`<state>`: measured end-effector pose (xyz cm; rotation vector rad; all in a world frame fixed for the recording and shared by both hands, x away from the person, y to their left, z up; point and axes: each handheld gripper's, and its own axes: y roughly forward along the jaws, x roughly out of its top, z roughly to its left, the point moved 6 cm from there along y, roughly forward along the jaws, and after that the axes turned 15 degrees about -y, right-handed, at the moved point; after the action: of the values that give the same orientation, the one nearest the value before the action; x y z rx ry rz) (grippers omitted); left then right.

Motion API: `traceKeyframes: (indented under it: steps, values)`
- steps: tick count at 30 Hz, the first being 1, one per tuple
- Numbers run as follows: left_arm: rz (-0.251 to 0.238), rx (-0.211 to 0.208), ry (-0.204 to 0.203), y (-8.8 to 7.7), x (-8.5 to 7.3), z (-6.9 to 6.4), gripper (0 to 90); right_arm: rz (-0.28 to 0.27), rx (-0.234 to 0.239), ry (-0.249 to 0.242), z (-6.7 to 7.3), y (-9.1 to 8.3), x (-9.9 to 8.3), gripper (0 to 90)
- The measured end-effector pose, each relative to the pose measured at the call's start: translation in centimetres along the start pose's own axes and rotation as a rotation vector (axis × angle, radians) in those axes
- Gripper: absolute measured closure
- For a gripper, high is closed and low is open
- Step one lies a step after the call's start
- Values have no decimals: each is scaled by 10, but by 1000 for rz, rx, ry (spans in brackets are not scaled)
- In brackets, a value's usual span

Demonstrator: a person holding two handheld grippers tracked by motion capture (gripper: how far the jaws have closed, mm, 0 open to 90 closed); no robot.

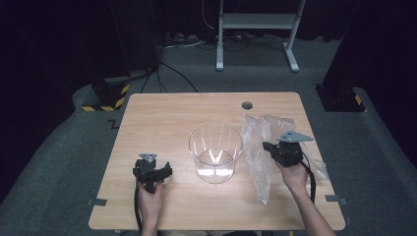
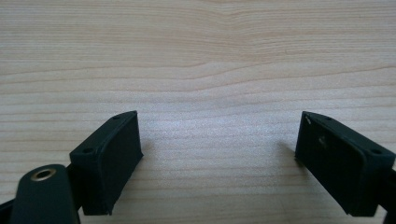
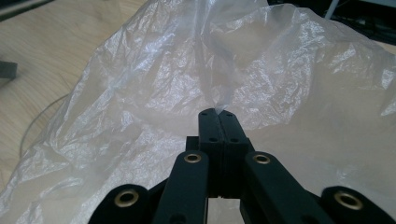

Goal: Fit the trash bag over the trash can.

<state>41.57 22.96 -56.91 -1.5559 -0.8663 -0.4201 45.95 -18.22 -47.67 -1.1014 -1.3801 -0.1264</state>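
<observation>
Pinching a fold of the clear plastic bag (image 3: 219, 100), my right gripper (image 3: 218, 113) had its jaws pressed tight together with the film caught between the tips. From the high view the bag (image 1: 260, 147) lay crumpled on the right side of the wooden table (image 1: 162, 123), just beside a clear round container (image 1: 215, 152) that stood upright near the middle, and the right gripper (image 1: 268, 146) sat at the bag's inner edge with part of the film drawn up. My left gripper (image 1: 164, 172) rested low over the table to the container's left, well apart from the bag. Its jaws stood wide with bare wood (image 2: 210, 70) between them.
</observation>
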Motion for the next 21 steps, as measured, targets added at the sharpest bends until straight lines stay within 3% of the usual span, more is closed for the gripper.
traceKeyframes:
  steps: [11, 21]
  values:
    - [1, -1, -2, 0, -1, -1, 147, -47, 7, 11, 4, -18, 10, 900]
    - [-1, -4, 3, -1, -1, -1, 158, -128, 35, -31, 16, -41, 40, 900]
